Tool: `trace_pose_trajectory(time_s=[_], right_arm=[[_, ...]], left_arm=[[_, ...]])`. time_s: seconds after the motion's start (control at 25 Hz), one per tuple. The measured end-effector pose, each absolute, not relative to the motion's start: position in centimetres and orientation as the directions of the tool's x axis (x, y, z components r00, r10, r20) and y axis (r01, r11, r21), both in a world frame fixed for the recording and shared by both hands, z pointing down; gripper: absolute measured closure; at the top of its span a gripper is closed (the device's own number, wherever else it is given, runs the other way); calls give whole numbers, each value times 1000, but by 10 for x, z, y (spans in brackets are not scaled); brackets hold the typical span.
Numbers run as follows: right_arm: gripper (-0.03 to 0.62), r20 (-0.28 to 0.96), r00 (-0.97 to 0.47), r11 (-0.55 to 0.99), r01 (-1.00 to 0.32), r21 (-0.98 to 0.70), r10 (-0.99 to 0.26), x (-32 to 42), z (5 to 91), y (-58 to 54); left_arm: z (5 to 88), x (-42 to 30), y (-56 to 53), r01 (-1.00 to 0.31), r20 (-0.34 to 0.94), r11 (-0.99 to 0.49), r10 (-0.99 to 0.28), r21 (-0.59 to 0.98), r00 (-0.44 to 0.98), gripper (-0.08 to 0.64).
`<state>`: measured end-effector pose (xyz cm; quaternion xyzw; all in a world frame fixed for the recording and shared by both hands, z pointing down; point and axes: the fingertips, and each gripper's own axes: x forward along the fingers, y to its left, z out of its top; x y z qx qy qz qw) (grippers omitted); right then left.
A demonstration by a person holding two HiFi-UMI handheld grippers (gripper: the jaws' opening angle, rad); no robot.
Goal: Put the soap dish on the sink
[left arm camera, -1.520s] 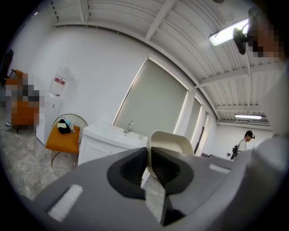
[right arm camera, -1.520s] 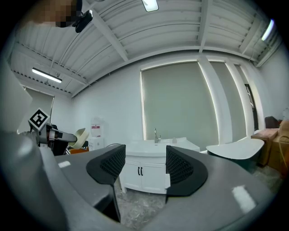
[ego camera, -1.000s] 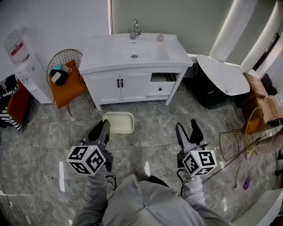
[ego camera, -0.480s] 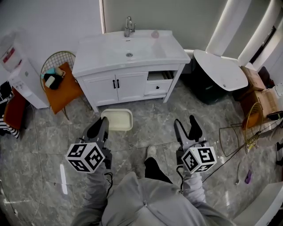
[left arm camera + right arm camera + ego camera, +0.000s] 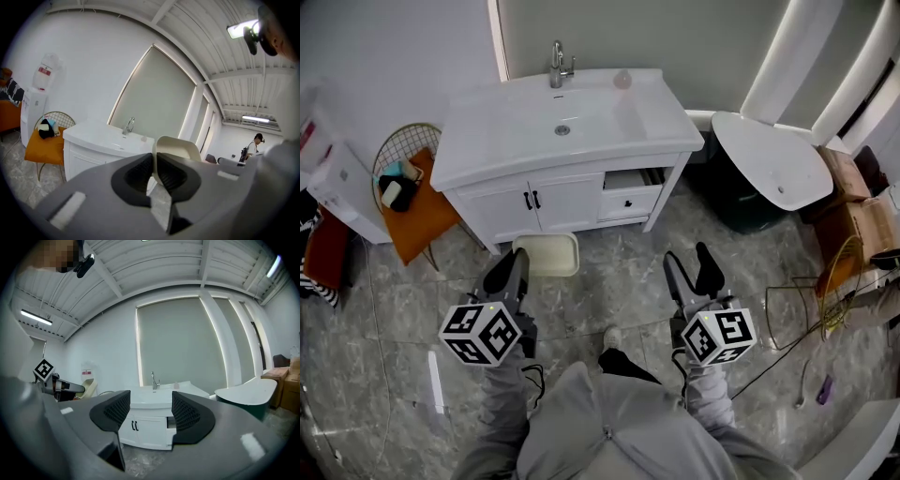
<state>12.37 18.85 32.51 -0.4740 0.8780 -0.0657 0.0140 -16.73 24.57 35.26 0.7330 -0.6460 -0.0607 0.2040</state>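
Observation:
A cream, rounded-rectangle soap dish (image 5: 547, 255) hangs in front of the vanity, and my left gripper (image 5: 518, 266) is shut on its rim. In the left gripper view the soap dish (image 5: 177, 147) stands up between the closed black pads. The white sink (image 5: 565, 118) with a chrome tap (image 5: 556, 64) tops a white cabinet ahead, also visible as the sink (image 5: 104, 138) and the sink (image 5: 157, 398). My right gripper (image 5: 692, 269) is open and holds nothing, its jaws (image 5: 150, 411) apart, level with the left one and to its right.
A small pink object (image 5: 622, 80) sits at the sink's back right. A cabinet drawer (image 5: 630, 190) is open. An orange wire chair (image 5: 405, 195) stands left of the vanity, a water dispenser (image 5: 328, 169) farther left. A white round table (image 5: 772, 159), boxes (image 5: 853, 202) and a wire stand (image 5: 816, 291) crowd the right.
Both grippers, with the dish in the left one, have come closer to the vanity, which has shifted left and grown in the head view. Neither gripper's jaws have changed.

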Motion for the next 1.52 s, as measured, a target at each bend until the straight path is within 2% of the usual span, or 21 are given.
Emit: trace_pose_trajectory(time_s=[0.64, 0.96, 1.52], right_arm=[[331, 41, -577, 569, -813, -125, -815, 145, 323, 20], [331, 54, -528, 518, -845, -130, -848, 136, 336, -54], [331, 71, -446, 438, -893, -103, -892, 78, 329, -223]], left_arm=[[347, -136, 69, -927, 177, -78, -973, 367, 152, 476], [363, -149, -21, -920, 193, -120, -960, 372, 204, 476], [379, -203, -220, -895, 226, -202, -924, 397, 308, 476]])
